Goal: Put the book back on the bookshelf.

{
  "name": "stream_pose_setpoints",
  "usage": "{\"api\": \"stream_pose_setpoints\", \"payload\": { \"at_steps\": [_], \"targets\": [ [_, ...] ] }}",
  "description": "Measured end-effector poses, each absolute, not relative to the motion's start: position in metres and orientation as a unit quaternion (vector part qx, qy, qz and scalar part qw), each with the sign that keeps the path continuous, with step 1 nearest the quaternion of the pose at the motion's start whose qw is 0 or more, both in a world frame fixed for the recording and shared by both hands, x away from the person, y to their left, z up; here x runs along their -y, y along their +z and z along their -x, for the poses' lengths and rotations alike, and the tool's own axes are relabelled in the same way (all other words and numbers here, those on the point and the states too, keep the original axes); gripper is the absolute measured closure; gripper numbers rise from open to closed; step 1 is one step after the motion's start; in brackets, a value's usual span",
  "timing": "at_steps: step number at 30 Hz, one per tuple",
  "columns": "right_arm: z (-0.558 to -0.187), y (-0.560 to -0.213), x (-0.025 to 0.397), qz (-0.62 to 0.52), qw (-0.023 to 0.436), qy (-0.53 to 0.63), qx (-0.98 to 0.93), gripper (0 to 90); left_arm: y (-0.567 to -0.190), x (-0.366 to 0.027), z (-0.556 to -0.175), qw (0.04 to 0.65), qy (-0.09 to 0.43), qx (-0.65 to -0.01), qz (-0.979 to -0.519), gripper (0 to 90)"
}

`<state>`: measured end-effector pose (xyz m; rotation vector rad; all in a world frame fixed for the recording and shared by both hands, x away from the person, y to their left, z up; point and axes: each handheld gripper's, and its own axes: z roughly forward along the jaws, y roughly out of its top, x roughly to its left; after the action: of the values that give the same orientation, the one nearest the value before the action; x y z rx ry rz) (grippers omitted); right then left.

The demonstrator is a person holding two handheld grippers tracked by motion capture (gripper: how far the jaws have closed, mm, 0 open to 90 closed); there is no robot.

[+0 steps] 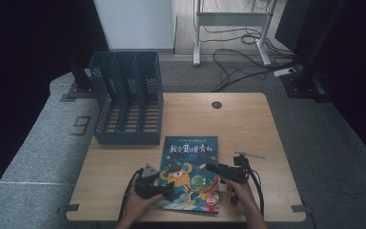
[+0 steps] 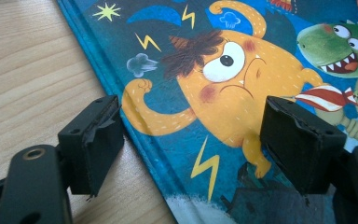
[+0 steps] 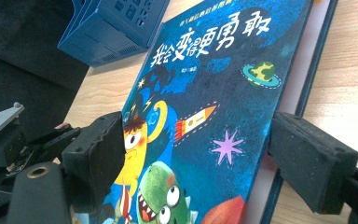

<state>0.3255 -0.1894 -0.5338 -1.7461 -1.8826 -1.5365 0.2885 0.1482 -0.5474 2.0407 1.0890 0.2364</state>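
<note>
The bench (image 1: 248, 119) is pale wood with a fine grain and a smooth matt face. The book (image 1: 190, 162) has a glossy printed paper cover. The file rack (image 1: 126, 102) at upper left is perforated blue plastic. The left tongs (image 2: 186, 149) wear rough, matt black rubbery pads (image 2: 98, 140).

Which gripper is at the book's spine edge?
The left gripper, jaws open astride the book's left spine edge; the right gripper hovers over its right side.
</note>
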Motion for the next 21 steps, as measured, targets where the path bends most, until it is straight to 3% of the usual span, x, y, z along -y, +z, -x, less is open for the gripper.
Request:
{"api": "stream_pose_setpoints", "payload": {
  "at_steps": [21],
  "targets": [
    [-0.3251, -0.5332, 0.1981, 0.592, 0.132, -0.534, 0.589, 21.7, -0.5477, -0.1515, -0.2900, 0.406, 0.081, -0.433, -0.801, 20.6]
  ]
}}
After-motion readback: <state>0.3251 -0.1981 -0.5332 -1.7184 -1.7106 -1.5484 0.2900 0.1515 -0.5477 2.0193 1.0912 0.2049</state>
